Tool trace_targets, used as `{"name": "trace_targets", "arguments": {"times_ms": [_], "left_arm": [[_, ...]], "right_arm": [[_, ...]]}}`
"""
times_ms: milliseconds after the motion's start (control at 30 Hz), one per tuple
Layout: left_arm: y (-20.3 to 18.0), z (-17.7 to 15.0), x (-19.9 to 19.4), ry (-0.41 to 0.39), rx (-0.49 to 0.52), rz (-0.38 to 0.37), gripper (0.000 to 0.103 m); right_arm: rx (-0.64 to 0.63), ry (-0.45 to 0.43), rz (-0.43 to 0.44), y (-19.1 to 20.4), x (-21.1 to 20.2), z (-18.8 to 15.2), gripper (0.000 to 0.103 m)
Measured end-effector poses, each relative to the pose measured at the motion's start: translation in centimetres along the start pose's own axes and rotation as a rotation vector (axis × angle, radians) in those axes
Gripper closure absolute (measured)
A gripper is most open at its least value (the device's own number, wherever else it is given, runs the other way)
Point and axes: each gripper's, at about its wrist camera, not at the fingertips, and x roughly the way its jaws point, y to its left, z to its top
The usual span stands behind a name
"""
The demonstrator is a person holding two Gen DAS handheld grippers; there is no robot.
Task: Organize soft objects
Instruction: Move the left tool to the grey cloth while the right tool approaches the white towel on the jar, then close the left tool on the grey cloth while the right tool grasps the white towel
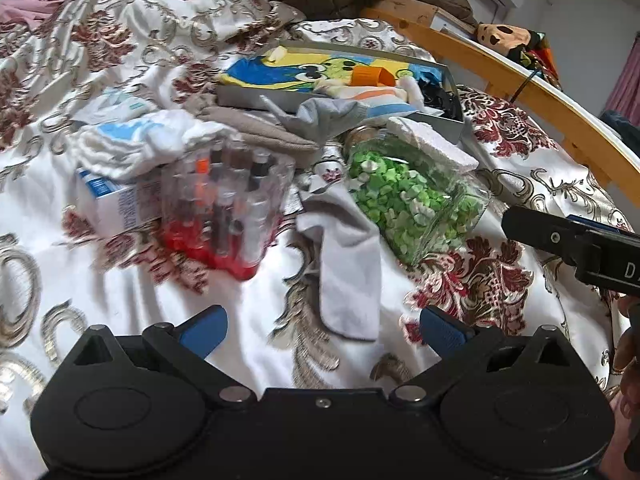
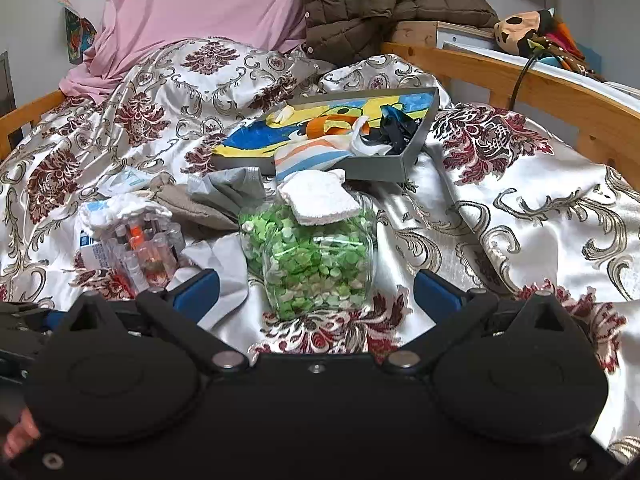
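Hovering over the bed (image 1: 120,300), both grippers, left (image 1: 320,328) and right (image 2: 316,292), jaws spread, holding nothing, sock (image 1: 348,264) lying below.

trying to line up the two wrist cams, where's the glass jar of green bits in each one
Left wrist: the glass jar lies right of centre, beyond the left gripper, beside a grey sock.
Right wrist: the jar sits at centre, just ahead of the right gripper.
Shared landmark: the white terry cloth on the jar's far end, before the grey tray.
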Motion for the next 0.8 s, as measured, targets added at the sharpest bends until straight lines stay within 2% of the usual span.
{"name": "trace_targets", "arguments": {"times_ms": [433, 667, 800], "left_arm": [[-0.3, 1.6, 3.9, -0.013, -0.052, -0.046, 0.002], [0.1, 2.6, 5.1, -0.037, -0.145, -0.093, 0.006], [0.2, 2.7, 5.8, -0.018, -0.174, -0.114, 0.014]], "right_arm": [[-0.064, -0.088, 0.053, 0.1, 3.7, 1.3, 0.001], [-0.069, -0.115, 0.075, 0.1, 5.3, 2.1, 0.001], [-0.055, -0.102, 0.065, 0.0, 6.7, 2.5, 0.001]]}}
